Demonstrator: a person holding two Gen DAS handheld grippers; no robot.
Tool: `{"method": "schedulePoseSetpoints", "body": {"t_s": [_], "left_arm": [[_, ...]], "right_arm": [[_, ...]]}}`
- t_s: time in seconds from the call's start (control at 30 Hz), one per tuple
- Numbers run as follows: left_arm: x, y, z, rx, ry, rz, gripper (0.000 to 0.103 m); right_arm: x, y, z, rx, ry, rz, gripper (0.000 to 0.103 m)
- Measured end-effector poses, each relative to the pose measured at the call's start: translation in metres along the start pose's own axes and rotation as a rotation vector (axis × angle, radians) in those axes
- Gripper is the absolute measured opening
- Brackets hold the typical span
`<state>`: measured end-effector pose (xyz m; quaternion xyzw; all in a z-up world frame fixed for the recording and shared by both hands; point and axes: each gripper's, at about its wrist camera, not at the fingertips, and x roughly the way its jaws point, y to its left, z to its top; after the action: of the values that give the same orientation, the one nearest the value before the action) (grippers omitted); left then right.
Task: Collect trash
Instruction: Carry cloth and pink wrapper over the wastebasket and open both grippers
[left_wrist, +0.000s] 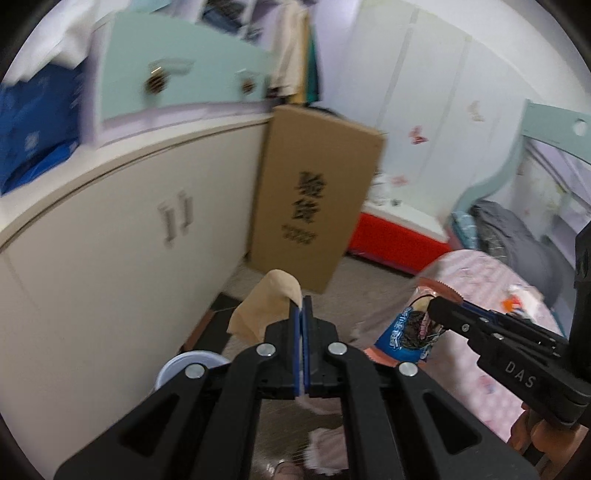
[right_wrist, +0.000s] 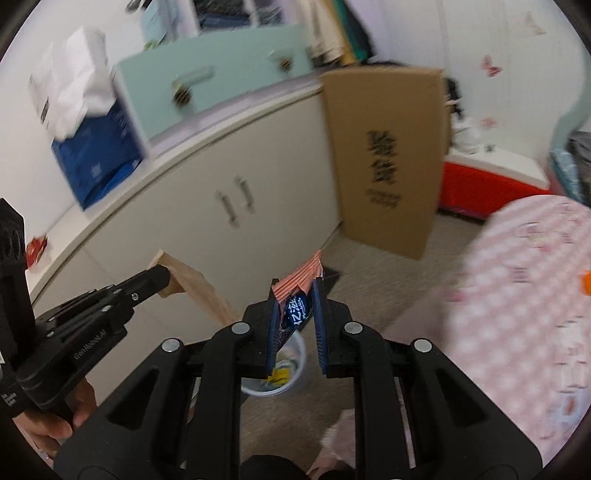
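My left gripper is shut on a crumpled brown paper napkin, which sticks up and to the left of its pads. In the right wrist view the same gripper comes in from the left with the brown napkin in it. My right gripper is shut on a blue snack wrapper with a pink striped end. From the left wrist view that gripper shows at right, holding the wrapper. A small white bin with trash inside stands on the floor below the right gripper; only its rim shows in the left wrist view.
A cream cabinet runs along the left. A tall cardboard box leans at its end. A round table with a pink cloth is at right, and a red chest stands behind. A hand holds the left gripper's handle.
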<state>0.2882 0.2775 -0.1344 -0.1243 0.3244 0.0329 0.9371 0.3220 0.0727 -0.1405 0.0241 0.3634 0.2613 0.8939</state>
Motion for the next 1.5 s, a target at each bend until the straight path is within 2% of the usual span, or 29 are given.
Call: {"method": "schedulePoseSetpoints", "body": {"t_s": [0.23, 0.3, 0.33, 0.37, 0.4, 0.47, 0.57, 0.7, 0.97, 1.5], "left_arm": [[0.031, 0.09, -0.019, -0.101, 0.071, 0.143, 0.001], [0.041, 0.113, -0.027, -0.125, 0.097, 0.186, 0.001], [0.045, 0.121, -0.03, -0.133, 0.108, 0.197, 0.001], [0.05, 0.128, -0.032, -0.143, 0.119, 0.205, 0.001], [0.054, 0.134, -0.036, -0.152, 0.131, 0.213, 0.001], [0.063, 0.146, -0.043, -0.158, 0.155, 0.235, 0.001], [0.072, 0.152, -0.049, -0.154, 0.177, 0.247, 0.001], [0.081, 0.153, -0.056, -0.153, 0.195, 0.241, 0.001], [0.087, 0.135, -0.059, -0.129, 0.205, 0.231, 0.001], [0.106, 0.115, -0.045, -0.08, 0.221, 0.248, 0.001]], "right_arm": [[0.095, 0.066, -0.01, -0.103, 0.101, 0.054, 0.017], [0.114, 0.076, -0.012, -0.116, 0.103, 0.087, 0.021], [0.127, 0.083, -0.015, -0.13, 0.096, 0.088, 0.025], [0.135, 0.086, -0.017, -0.14, 0.098, 0.091, 0.046], [0.142, 0.088, -0.02, -0.146, 0.107, 0.08, 0.058], [0.155, 0.09, -0.027, -0.148, 0.125, 0.053, 0.058], [0.163, 0.084, -0.038, -0.12, 0.159, 0.067, 0.059], [0.166, 0.076, -0.047, -0.12, 0.181, 0.045, 0.064], [0.161, 0.054, -0.058, -0.055, 0.203, 0.043, 0.069], [0.152, 0.025, -0.06, 0.024, 0.175, 0.019, 0.072]]}}
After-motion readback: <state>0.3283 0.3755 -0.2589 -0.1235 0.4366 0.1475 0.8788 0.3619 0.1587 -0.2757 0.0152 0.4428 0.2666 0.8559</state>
